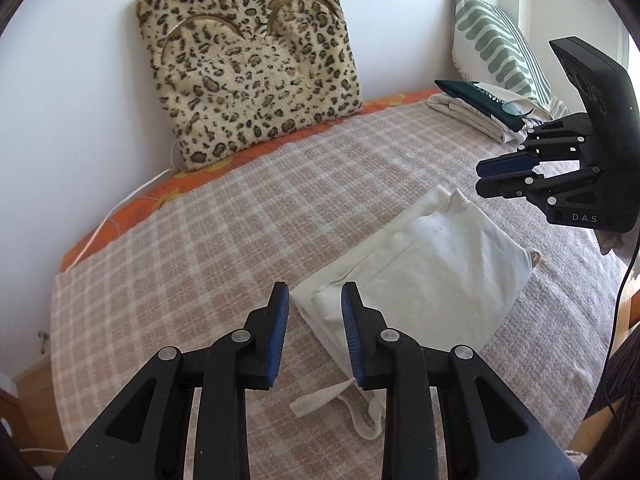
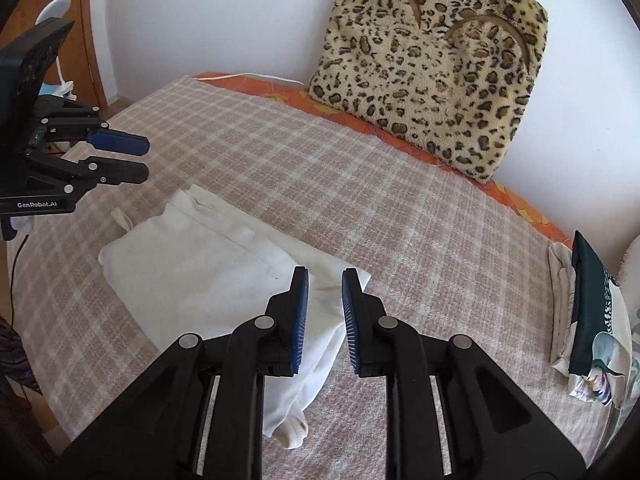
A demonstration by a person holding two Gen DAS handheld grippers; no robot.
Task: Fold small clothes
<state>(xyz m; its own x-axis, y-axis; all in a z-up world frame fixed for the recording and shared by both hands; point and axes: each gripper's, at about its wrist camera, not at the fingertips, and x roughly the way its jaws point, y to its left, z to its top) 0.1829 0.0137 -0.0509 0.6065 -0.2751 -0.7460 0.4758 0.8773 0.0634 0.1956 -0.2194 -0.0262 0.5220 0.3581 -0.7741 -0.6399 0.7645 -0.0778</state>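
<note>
A cream white garment [image 1: 424, 272] lies folded on the checked blanket [image 1: 224, 224]; it also shows in the right wrist view [image 2: 208, 276]. A loose strap end [image 1: 316, 400] trails from it. My left gripper [image 1: 314, 300] is open and empty, held just above the garment's near corner. My right gripper [image 2: 325, 280] is open and empty above the garment's opposite corner. Each gripper shows in the other's view, the right one [image 1: 486, 178] and the left one [image 2: 142, 158], hovering over the garment's far ends.
A leopard print cushion [image 1: 248, 68] leans on the white wall. A stack of folded clothes [image 2: 588, 320] lies at the bed's edge, by a green patterned pillow [image 1: 500, 40]. An orange sheet [image 1: 132, 208] and a white cable [image 1: 120, 204] run along the wall side.
</note>
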